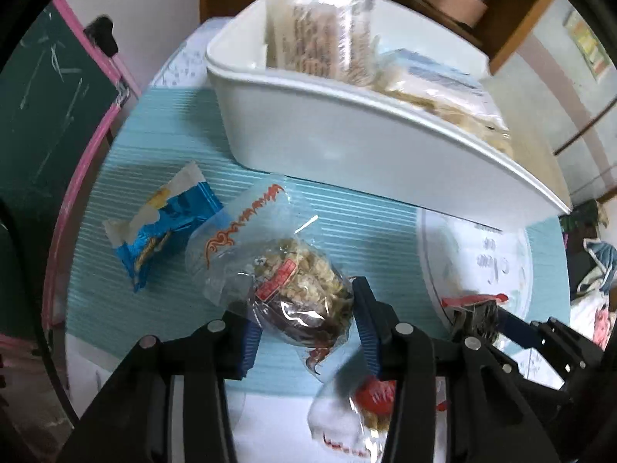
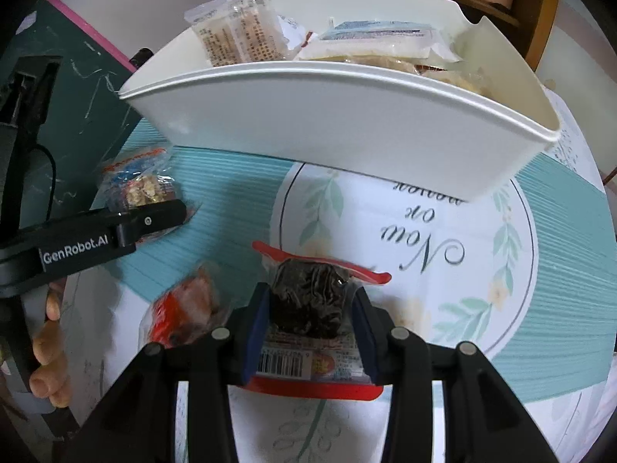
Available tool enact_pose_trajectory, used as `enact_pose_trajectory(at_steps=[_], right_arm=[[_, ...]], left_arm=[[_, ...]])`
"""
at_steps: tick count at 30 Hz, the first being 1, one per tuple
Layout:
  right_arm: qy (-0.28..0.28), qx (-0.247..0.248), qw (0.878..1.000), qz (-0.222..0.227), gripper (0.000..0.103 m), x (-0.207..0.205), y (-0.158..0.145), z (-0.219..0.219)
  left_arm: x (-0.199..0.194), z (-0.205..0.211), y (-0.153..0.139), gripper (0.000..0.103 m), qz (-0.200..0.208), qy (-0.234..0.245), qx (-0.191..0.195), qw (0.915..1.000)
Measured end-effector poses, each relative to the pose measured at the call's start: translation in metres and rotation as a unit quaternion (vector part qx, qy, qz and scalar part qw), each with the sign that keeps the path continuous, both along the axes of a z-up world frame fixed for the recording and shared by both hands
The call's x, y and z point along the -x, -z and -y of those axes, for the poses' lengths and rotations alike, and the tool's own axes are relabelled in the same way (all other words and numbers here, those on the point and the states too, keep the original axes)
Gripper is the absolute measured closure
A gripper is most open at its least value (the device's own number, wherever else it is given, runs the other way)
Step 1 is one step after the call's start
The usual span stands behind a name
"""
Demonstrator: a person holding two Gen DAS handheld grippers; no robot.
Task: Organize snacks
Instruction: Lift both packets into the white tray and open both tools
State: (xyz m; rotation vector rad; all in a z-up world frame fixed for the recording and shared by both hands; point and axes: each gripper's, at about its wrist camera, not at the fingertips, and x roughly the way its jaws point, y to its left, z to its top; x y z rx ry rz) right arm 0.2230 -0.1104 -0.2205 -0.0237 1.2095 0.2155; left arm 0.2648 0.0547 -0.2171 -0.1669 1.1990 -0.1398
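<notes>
A clear-wrapped oat snack [image 1: 293, 281] with an orange print lies on the teal mat. My left gripper [image 1: 304, 305] is shut on it, its blue pads pressed on both sides. In the right wrist view the same gripper [image 2: 154, 220] shows at the left on that oat snack [image 2: 142, 185]. My right gripper [image 2: 310, 297] is shut on a dark snack in a red-edged wrapper [image 2: 308, 301], just above the mat. A white bin [image 2: 308, 115] stands beyond both grippers and holds several wrapped snacks [image 2: 239, 34]. A blue packet [image 1: 162, 227] lies left of the oat snack.
A red-and-clear packet [image 2: 181, 308] lies on the mat between the two grippers. The mat's round white print [image 2: 424, 250] lies under the bin's near wall. A green chalkboard with a pink frame [image 1: 58, 115] borders the left. A person's hand [image 2: 50, 347] holds the left gripper.
</notes>
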Motion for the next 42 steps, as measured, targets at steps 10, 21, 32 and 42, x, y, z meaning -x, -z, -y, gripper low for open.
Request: enact_pose_trajectory(at_steps=[10, 21, 32, 42], right_arm=[[0.009, -0.023, 0.996, 0.089, 0.062, 0.025, -0.077, 0.013], [0.044, -0.035, 0.970, 0.236, 0.062, -0.001, -0.195, 0.034], [0.087, -0.025, 0.965, 0.246, 0.061, -0.067, -0.197, 0.042], [0.125, -0.045, 0.975, 0.180, 0.057, -0.098, -0.150, 0.056]], left_arm=[[0.033, 0.020, -0.106, 0.061, 0.122, 0.056, -0.010, 0.9910], [0.002, 0.042, -0.215, 0.061, 0.249, 0.085, -0.030, 0.9642], [-0.063, 0.058, -0.198, 0.060, 0.208, 0.050, -0.049, 0.9756], [-0.079, 0.056, -0.164, 0.001, 0.182, 0.042, -0.063, 0.9803]])
